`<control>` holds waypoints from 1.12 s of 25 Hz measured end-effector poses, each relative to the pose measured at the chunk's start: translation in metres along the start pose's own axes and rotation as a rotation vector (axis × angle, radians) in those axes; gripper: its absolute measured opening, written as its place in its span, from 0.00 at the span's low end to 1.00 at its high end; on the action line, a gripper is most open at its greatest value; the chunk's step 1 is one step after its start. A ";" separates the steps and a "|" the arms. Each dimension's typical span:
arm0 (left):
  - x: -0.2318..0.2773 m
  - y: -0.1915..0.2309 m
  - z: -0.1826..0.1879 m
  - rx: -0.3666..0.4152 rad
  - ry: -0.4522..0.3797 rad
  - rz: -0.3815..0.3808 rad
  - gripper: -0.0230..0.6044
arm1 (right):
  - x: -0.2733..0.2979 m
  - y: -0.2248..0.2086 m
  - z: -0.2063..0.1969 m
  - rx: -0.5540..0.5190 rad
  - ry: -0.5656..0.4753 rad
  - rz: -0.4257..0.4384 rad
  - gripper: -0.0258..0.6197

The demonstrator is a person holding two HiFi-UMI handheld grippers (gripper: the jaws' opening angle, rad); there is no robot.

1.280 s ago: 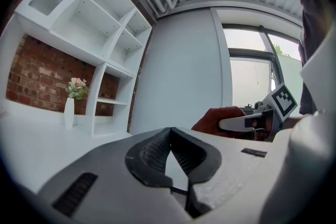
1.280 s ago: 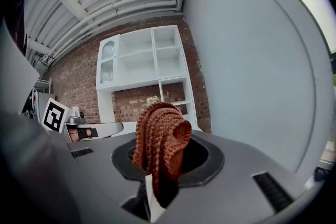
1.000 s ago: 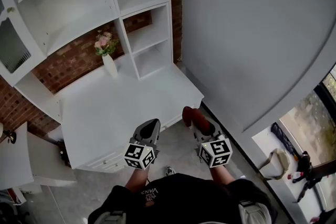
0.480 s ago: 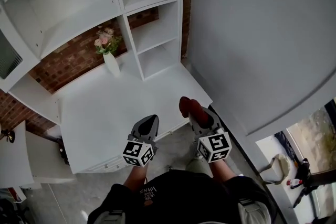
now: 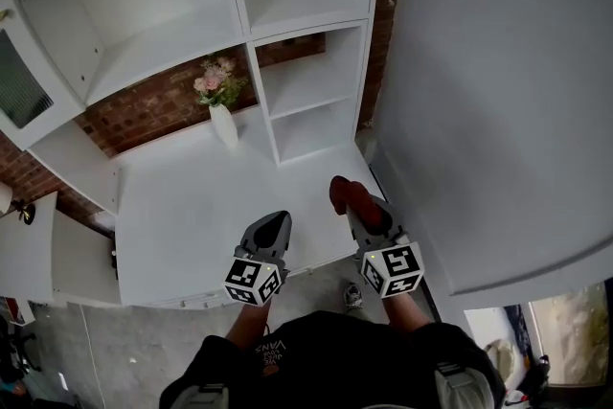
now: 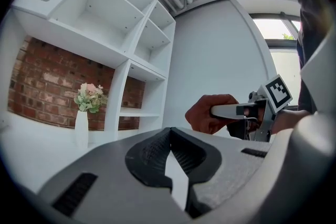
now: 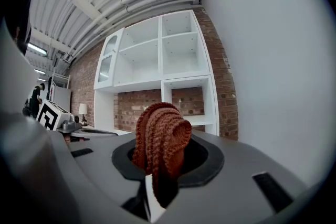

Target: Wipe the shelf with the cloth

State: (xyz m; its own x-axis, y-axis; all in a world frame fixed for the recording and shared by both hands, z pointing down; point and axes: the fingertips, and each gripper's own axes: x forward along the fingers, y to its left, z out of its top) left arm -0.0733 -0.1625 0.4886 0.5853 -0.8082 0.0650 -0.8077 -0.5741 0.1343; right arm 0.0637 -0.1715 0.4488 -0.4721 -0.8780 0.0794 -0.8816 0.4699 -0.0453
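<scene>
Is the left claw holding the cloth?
No, the left claw is shut with nothing in it; the reddish-brown knitted cloth is pinched in the right claw.

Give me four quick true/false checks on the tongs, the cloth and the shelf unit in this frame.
1. The right tongs are shut on a rust-brown knitted cloth. True.
2. The left tongs hold a second cloth. False: they are shut with nothing between them.
3. The cloth is pressed against one of the shelves. False: it is held out in front of the unit, clear of the shelves.
4. A white vase of flowers stands on the desk top, left of the small cubbies. True.
</scene>
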 end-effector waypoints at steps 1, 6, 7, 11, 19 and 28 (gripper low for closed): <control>0.008 0.000 0.003 0.003 -0.005 0.014 0.05 | 0.006 -0.008 0.002 -0.003 -0.004 0.016 0.19; 0.044 -0.002 0.011 0.004 -0.031 0.092 0.05 | 0.031 -0.045 0.011 -0.015 -0.013 0.092 0.19; 0.049 -0.002 0.012 0.004 -0.033 0.108 0.05 | 0.036 -0.051 0.013 -0.019 -0.014 0.108 0.19; 0.067 -0.004 0.012 0.002 -0.044 0.177 0.05 | 0.051 -0.071 0.019 -0.030 -0.025 0.175 0.19; 0.093 -0.008 0.015 0.013 -0.072 0.281 0.05 | 0.074 -0.092 0.051 -0.084 -0.092 0.298 0.19; 0.108 0.010 0.034 0.047 -0.098 0.271 0.05 | 0.109 -0.096 0.103 -0.108 -0.210 0.297 0.19</control>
State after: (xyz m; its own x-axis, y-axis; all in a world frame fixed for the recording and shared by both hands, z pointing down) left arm -0.0206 -0.2604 0.4638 0.3398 -0.9405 -0.0037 -0.9375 -0.3390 0.0786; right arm 0.0973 -0.3220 0.3594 -0.7059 -0.6967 -0.1273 -0.7071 0.7036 0.0705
